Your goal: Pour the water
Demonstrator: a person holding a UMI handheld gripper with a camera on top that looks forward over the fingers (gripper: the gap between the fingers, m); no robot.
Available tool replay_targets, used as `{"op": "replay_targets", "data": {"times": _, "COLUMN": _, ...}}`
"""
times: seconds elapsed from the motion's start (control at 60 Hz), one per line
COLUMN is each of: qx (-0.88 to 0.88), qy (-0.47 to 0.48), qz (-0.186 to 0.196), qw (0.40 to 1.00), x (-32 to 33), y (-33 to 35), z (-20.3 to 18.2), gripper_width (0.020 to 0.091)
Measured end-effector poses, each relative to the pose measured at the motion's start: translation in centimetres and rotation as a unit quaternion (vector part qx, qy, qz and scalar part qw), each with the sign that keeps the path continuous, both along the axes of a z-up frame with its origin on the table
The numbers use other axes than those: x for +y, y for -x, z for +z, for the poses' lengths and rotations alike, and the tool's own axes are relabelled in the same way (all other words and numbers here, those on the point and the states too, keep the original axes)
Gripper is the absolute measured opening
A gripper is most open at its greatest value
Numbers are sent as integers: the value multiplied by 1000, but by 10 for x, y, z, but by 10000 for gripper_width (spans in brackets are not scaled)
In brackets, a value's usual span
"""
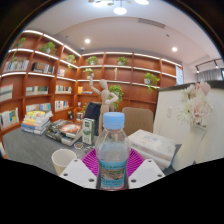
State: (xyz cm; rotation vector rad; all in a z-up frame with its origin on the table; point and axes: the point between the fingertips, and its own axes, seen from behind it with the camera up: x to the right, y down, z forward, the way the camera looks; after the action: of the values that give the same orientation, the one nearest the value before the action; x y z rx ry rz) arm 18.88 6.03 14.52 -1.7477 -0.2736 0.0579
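A clear plastic water bottle (113, 152) with a blue cap and a pale label stands upright between my fingers. My gripper (113, 166) is shut on the bottle, its magenta pads (92, 161) pressing both sides of the bottle's body. The bottle appears lifted above the table. A white paper cup (63, 159) stands on the table just left of the fingers, its mouth open upward. The bottle's base is hidden behind the gripper body.
A stack of books (37, 121) and a small box (88, 129) lie on the table beyond the cup. A wooden figure (100, 96) stands farther back. A whiteboard (190, 120) is at the right. Bookshelves (40, 75) line the far walls.
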Motion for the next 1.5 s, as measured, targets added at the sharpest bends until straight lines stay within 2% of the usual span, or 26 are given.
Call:
{"op": "replay_targets", "data": {"times": 0.283, "qx": 63, "qy": 25, "qz": -18, "qw": 998, "x": 22, "y": -19, "z": -47, "gripper_width": 307}}
{"op": "replay_targets", "data": {"times": 0.367, "qx": 61, "qy": 38, "qz": -21, "qw": 997, "x": 25, "y": -22, "z": -69, "gripper_width": 330}}
{"op": "replay_targets", "data": {"times": 0.6, "qx": 48, "qy": 15, "qz": -32, "qw": 998, "x": 21, "y": -24, "z": -66, "gripper_width": 339}}
{"op": "replay_targets", "data": {"times": 0.75, "qx": 32, "qy": 26, "qz": -39, "qw": 998, "x": 21, "y": -26, "z": -71, "gripper_width": 493}}
{"op": "replay_targets", "data": {"times": 0.85, "qx": 8, "qy": 29, "qz": -63, "qw": 998, "x": 12, "y": -36, "z": -68, "gripper_width": 738}}
{"op": "replay_targets", "data": {"times": 0.883, "qx": 5, "qy": 25, "qz": -68, "qw": 997, "x": 5, "y": -37, "z": -64, "gripper_width": 786}}
{"op": "replay_targets", "data": {"times": 1.233, "qx": 31, "qy": 22, "qz": -130, "qw": 991, "x": -115, "y": -14, "z": -32, "gripper_width": 796}}
{"op": "replay_targets", "data": {"times": 1.5, "qx": 57, "qy": 18, "qz": -108, "qw": 992, "x": -163, "y": 17, "z": -10, "gripper_width": 797}}
